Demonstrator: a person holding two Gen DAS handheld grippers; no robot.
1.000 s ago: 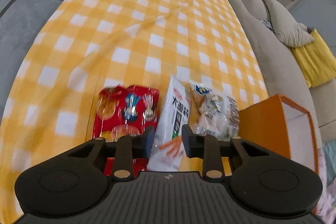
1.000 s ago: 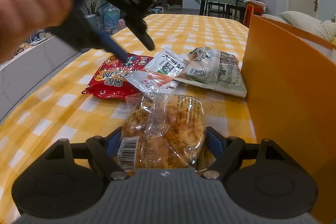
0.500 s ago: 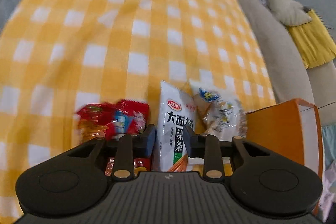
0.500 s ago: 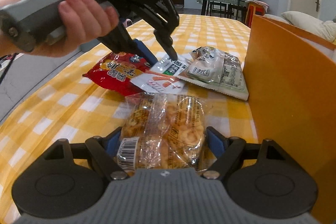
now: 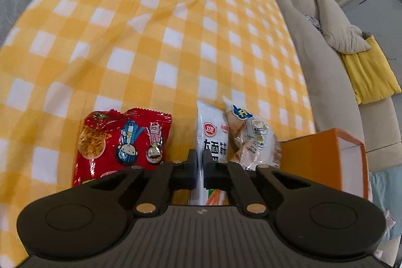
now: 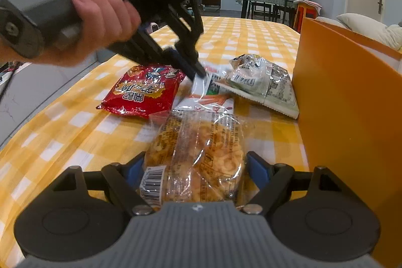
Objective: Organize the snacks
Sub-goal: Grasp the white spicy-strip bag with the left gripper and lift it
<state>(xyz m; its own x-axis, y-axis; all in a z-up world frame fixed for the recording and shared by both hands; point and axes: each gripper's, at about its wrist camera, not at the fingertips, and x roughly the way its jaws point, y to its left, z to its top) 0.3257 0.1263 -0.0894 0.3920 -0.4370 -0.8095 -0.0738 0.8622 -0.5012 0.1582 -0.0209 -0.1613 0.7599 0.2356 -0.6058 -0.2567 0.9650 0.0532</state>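
Note:
My left gripper [image 5: 199,157] is shut, pinching the edge of a white snack packet [image 5: 212,132] with an orange stripe that lies on the yellow checked cloth. The right wrist view shows the same pinch [image 6: 201,72] on that packet [image 6: 208,92]. A red snack packet [image 5: 120,140] lies to its left, and a pale crinkled bag [image 5: 253,137] to its right. My right gripper [image 6: 196,165] stands wide, its blue pads pressed on both sides of a clear bag of golden ring snacks [image 6: 198,152]. An orange box [image 6: 346,104] stands just right of it.
The table's yellow checked cloth [image 5: 150,29] stretches far ahead. A beige sofa [image 5: 314,62] with a yellow cushion [image 5: 369,77] runs along the table's right edge. A hand [image 6: 100,16] holds the left gripper's grey handle. A dining table and chairs stand far behind.
My left gripper's jaws have shut on the white packet, which before lay loose between them. The gripper shifted slightly over the packets. The right gripper and its bag stayed still.

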